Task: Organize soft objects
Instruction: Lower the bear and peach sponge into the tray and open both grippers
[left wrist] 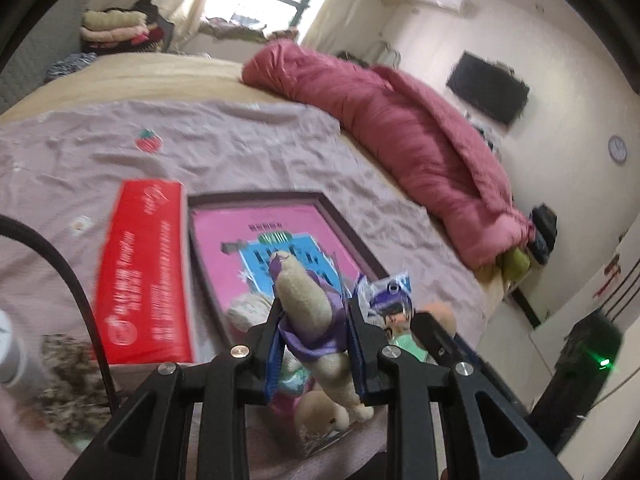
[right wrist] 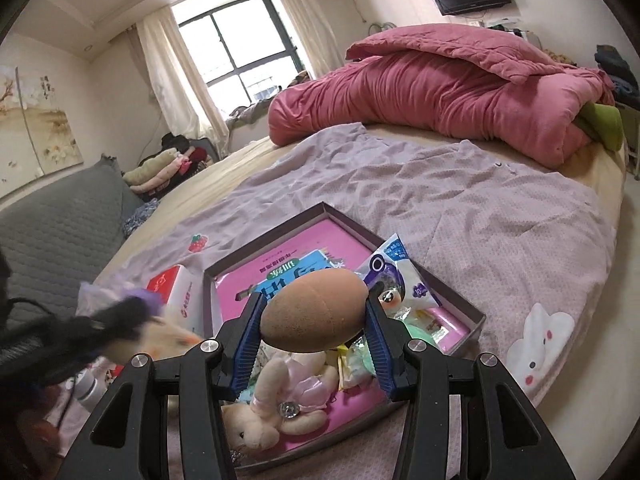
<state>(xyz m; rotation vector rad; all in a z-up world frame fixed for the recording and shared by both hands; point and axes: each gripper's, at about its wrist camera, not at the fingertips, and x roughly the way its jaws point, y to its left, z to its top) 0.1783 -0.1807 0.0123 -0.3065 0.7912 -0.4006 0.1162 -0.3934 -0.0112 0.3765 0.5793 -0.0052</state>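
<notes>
My left gripper (left wrist: 314, 320) is shut on a beige plush toy with a purple ribbon (left wrist: 308, 304), held above a shallow dark-rimmed box (left wrist: 344, 220) with a pink book inside. My right gripper (right wrist: 314, 320) is shut on a brown egg-shaped sponge (right wrist: 314, 312) above the same box (right wrist: 476, 314). In the box lie a pink-dressed plush rabbit (right wrist: 280, 404), a white-purple snack packet (right wrist: 390, 268) and small wrapped packets (right wrist: 356, 364). The left gripper and its toy show blurred at the left of the right wrist view (right wrist: 132, 320).
A red and white carton (left wrist: 144, 276) lies left of the box on the lilac sheet (right wrist: 480, 216). A rolled pink quilt (right wrist: 440, 88) lies at the far side of the bed. A white bottle (left wrist: 12, 352) and a black cable (left wrist: 76, 292) are at the left.
</notes>
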